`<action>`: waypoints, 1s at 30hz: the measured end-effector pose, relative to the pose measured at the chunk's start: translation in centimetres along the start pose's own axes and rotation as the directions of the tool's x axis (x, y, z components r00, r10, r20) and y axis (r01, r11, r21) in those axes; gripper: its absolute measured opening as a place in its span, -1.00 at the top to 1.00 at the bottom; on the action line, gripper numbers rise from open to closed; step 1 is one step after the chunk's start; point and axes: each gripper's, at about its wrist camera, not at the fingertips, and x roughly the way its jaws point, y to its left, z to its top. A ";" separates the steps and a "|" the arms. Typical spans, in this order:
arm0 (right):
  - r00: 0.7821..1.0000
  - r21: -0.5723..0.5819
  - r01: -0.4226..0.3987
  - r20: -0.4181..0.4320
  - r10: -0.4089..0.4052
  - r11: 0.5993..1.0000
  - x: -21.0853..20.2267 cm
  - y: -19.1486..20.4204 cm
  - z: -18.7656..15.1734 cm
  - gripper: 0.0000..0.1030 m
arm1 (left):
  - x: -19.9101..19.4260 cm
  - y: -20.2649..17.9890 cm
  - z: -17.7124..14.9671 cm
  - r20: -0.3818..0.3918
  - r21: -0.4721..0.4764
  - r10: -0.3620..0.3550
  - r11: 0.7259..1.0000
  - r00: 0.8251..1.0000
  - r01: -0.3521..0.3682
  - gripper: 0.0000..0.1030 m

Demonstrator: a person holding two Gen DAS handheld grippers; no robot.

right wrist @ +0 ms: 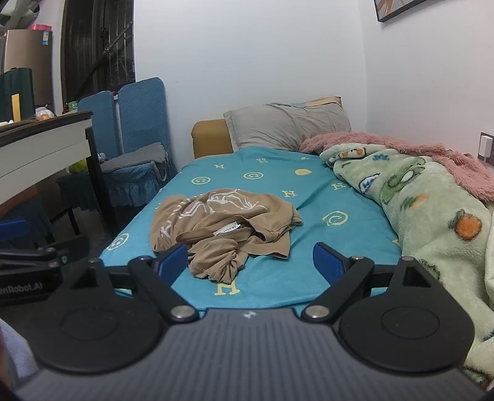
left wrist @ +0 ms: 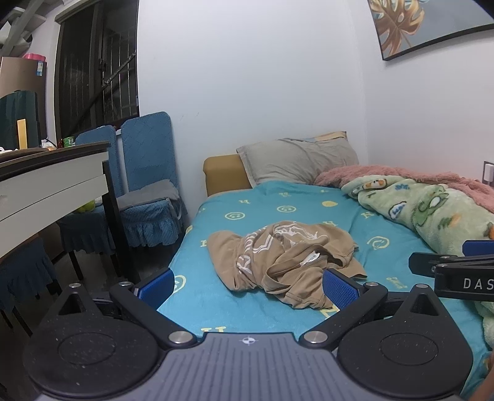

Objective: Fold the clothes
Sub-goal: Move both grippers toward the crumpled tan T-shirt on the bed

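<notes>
Readable text: right gripper body shows "DAS" in white at the right edge of the left wrist view; left gripper body shows "nRobot.AI", partly cut off, at the left edge of the right wrist view. Teal bedsheet (left wrist: 271, 203) printed with pale yellow "H" letters and smiley circles. White tag (right wrist: 227, 229) at the shirt collar carries print, too small to read. White line graphic on the shirt, not legible as words.

Left gripper (left wrist: 247, 285): blue pads spread wide, nothing between them, touching nothing. It hovers over the near end of the bed; its right finger (left wrist: 338, 287) overlaps the shirt's near edge in view, contact cannot be told.

Right gripper (right wrist: 250, 263): blue pads wide apart too, holding nothing, above the sheet. Left finger (right wrist: 173, 262) sits just in front of the shirt's near folds.

Tan t-shirt (left wrist: 284, 262) lies crumpled in a heap mid-bed on the sheet, collar and tag up, unfolded.

Green cartoon blanket (right wrist: 432, 200) bunched along the bed's right side, pink fuzzy blanket (right wrist: 401, 145) behind it. Grey pillow (right wrist: 287, 123) at the head against the wall. Blue-covered chairs (left wrist: 145, 172) and a white table (left wrist: 52, 185) to the left. Framed leaf picture (left wrist: 410, 24) on the wall.
</notes>
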 end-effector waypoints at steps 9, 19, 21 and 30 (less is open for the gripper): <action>1.000 0.015 -0.001 -0.004 0.001 1.000 -0.1 -0.1 0.0 -0.74 | -0.3 0.3 -0.2 0.007 0.000 0.002 1.000 1.000 -0.002 -0.99; 1.000 0.046 0.003 -0.007 -0.002 0.999 0.2 -0.6 0.1 -0.74 | 0.8 0.2 -0.6 -0.024 -0.018 -0.027 0.999 0.999 0.027 -0.99; 1.000 0.055 0.008 -0.005 -0.008 0.998 0.1 -0.8 0.1 -0.74 | 1.0 0.2 -0.9 -0.026 -0.027 -0.037 0.999 0.999 0.037 -0.99; 1.000 0.098 0.002 0.017 -0.003 0.995 -0.4 -1.6 0.1 -0.74 | 1.2 0.3 -1.5 -0.021 -0.025 -0.049 0.998 0.999 0.049 -1.00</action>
